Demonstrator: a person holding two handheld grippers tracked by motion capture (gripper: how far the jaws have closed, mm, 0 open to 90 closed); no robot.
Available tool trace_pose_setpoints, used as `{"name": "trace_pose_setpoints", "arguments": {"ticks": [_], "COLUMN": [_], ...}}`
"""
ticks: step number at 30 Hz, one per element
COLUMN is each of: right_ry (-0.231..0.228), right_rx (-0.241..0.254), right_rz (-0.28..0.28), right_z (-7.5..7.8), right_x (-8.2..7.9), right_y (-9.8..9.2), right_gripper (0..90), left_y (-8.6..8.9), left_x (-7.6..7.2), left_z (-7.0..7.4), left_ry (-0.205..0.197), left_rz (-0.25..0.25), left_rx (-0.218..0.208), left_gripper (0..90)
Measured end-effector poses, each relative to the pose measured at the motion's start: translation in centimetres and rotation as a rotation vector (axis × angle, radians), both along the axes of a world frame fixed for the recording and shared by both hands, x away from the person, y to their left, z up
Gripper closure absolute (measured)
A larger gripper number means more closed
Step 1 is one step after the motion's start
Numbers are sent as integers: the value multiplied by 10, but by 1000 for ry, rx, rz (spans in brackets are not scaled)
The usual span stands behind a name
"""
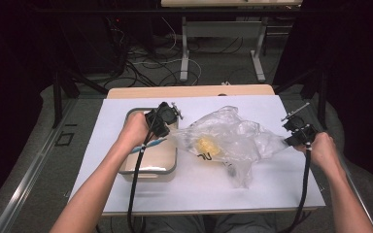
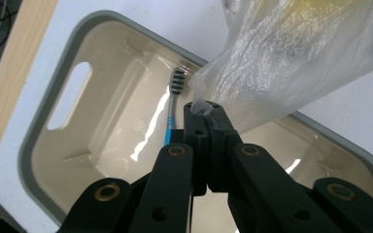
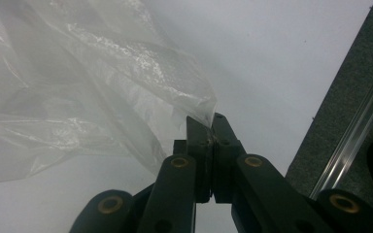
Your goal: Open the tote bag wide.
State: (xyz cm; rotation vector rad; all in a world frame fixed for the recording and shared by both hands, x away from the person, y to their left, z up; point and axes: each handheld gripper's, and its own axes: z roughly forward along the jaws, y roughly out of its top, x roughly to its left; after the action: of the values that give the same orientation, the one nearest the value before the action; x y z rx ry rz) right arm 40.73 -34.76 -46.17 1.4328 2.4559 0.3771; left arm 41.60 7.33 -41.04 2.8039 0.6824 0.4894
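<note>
Covering the wooden table [image 1: 126, 92], white sheet [image 1: 281, 184]

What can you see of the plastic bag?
The bag is clear, thin, crinkled plastic, stretched between two grippers above the white sheet. The left gripper is shut on one corner, over the bin; the right gripper is shut on the opposite corner. The middle sags onto the sheet, with a fold trailing toward the person. Something yellow shows through it, beside dark markings too small to read. Its film looks bunched and cloudy, untorn as far as can be told.
</note>
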Motion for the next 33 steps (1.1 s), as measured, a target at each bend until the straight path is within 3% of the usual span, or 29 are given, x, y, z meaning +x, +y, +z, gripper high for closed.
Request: {"name": "trace_pose_setpoints", "arguments": {"ticks": [9,10,11,12,14,17,18,22,23,24,27,31,33], "right_ry": [35,58,54,47,64,73,67,50,83,55,46,79,56], "right_rx": [-3,15,6,30,13,-1,21,-6,-15,-12,-3,9,2], "right_rz": [-11,-12,-8,-9,-34,-28,-25,-58,-37,-35,-44,-32,-32], "right_z": [-24,-26,-30,-34,-39,-43,-46,-47,-45,-47,-46,-41,-38], "right_x": [-1,-1,-1,-2,-3,-3,-3,-3,-1,-2,-3,-3,-5], "right_y": [-4,-4,-6,-6,-7,-10,-10,-11,-12,-12,-10,-12,-12], "right_gripper": [900,900,900,900,900,900,900,900,900,900,899,876,862], "left_y": [0,0,-1,-1,-3,-5,-6,-10,-11,-11,-12,-10,-10], "left_x": [-4,-4,-4,-5,-6,-7,-8,-9,-10,-11,-12,-15,-19], "left_z": [-22,-24,-26,-27,-30,-32,-32,-32,-32,-32,-29,-23,-18], "left_ry": [28,30,30,33,34,33,30,24,17,7,-14,-38,-48], "left_rz": [9,6,6,5,2,-3,-3,-8,-3,-2,0,16,31], "left_rx": [-17,-17,-18,-17,-17,-20,-24,-28,-29,-29,-45,-100,-130], "left_gripper": [897,898,898,898,898,898,898,897,897,896,816,656,555]}}
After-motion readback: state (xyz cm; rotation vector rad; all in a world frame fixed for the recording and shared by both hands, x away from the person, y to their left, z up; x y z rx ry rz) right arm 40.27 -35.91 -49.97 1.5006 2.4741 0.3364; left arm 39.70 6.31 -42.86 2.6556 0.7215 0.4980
